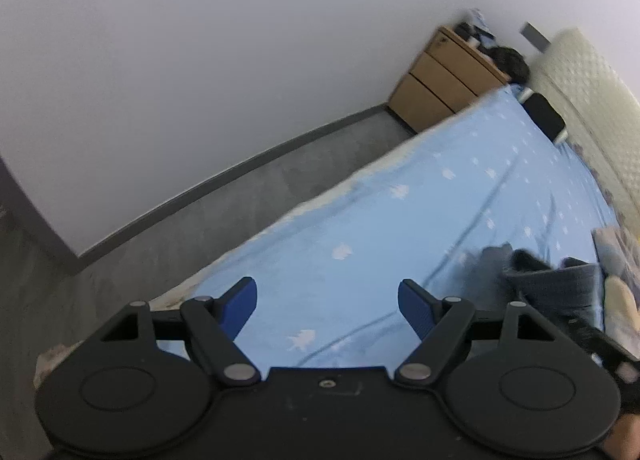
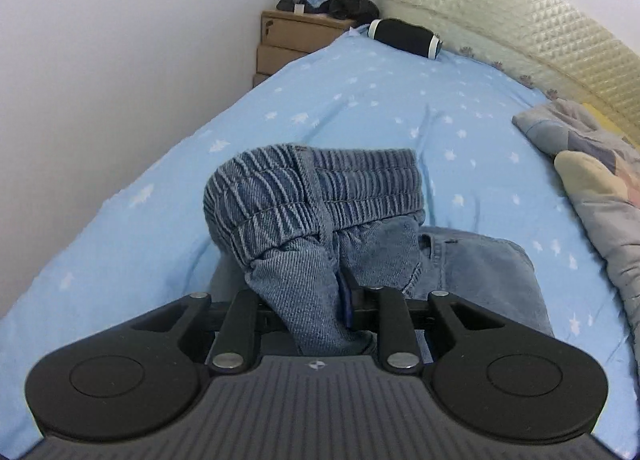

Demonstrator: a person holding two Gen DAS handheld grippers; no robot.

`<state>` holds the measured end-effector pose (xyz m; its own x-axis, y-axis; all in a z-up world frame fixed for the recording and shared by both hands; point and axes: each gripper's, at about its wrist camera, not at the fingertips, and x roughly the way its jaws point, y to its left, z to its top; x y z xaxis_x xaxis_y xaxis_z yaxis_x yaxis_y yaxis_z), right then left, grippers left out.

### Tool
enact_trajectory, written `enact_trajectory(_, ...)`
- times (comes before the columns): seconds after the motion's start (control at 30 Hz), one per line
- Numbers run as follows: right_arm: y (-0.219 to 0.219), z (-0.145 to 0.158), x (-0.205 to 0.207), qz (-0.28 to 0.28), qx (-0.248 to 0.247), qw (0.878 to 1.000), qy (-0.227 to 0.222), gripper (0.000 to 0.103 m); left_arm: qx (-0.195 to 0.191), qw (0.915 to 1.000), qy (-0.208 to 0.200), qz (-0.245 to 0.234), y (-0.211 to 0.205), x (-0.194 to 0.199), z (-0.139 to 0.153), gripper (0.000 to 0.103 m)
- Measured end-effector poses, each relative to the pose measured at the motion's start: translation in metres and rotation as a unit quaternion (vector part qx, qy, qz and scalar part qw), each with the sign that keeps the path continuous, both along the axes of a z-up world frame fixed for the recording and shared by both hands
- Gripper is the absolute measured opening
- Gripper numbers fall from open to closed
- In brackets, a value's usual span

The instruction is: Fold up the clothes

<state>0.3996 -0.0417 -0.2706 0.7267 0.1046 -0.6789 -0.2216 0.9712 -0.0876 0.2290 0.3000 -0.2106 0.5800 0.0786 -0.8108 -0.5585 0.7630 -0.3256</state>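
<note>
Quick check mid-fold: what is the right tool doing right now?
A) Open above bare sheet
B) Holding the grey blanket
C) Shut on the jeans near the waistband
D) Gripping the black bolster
C: the right tool is shut on the jeans, just below the elastic waistband.

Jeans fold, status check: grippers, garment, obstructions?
Left gripper open, empty. Right gripper shut on jeans, waistband bunched above the sheet. Nothing blocking.

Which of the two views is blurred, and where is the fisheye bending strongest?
Left wrist view: smeared overall, worst on the jeans at right; the baseboard bows. Right wrist view: sharp, jeans weave clear in the right tongs; the headboard curves.
</note>
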Motion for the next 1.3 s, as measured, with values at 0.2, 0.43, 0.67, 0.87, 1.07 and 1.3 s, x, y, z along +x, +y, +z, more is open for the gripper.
enact_trajectory(0.2, 0.009, -0.006, 0.003, 0.035, 0.018, 0.999, 0.021, 0.023, -0.010, 0.9998, 0.005, -0.018, 0.001, 0.016, -0.007, 0.075)
enact_trajectory(0.43, 0.023, -0.027, 0.006, 0.110, 0.018, 0.991, 0.072, 0.033, -0.047, 0.9963, -0.025, -0.068, -0.028, 0.072, -0.004, 0.078)
enact_trajectory(0.67, -0.014, 0.003, -0.018, 0.198, 0.103, 0.966, 0.128, 0.073, -0.131, 0.9759, -0.046, -0.169, -0.086, 0.145, -0.021, 0.092)
enact_trajectory(0.87, -0.103, 0.024, -0.006, 0.104, 0.159, 0.971, 0.143, 0.073, -0.107, 0.9650, 0.037, -0.237, -0.130, 0.197, -0.074, 0.093)
enact_trajectory(1.07, -0.198, 0.004, 0.045, -0.071, 0.212, 0.959, 0.175, 0.079, -0.150, 0.9631, 0.105, -0.197, -0.124, 0.208, -0.135, 0.093)
enact_trajectory(1.3, -0.232, -0.047, 0.080, -0.135, 0.317, 0.902, 0.260, 0.085, -0.241, 0.9527, 0.106, -0.152, -0.116, 0.201, -0.183, 0.102)
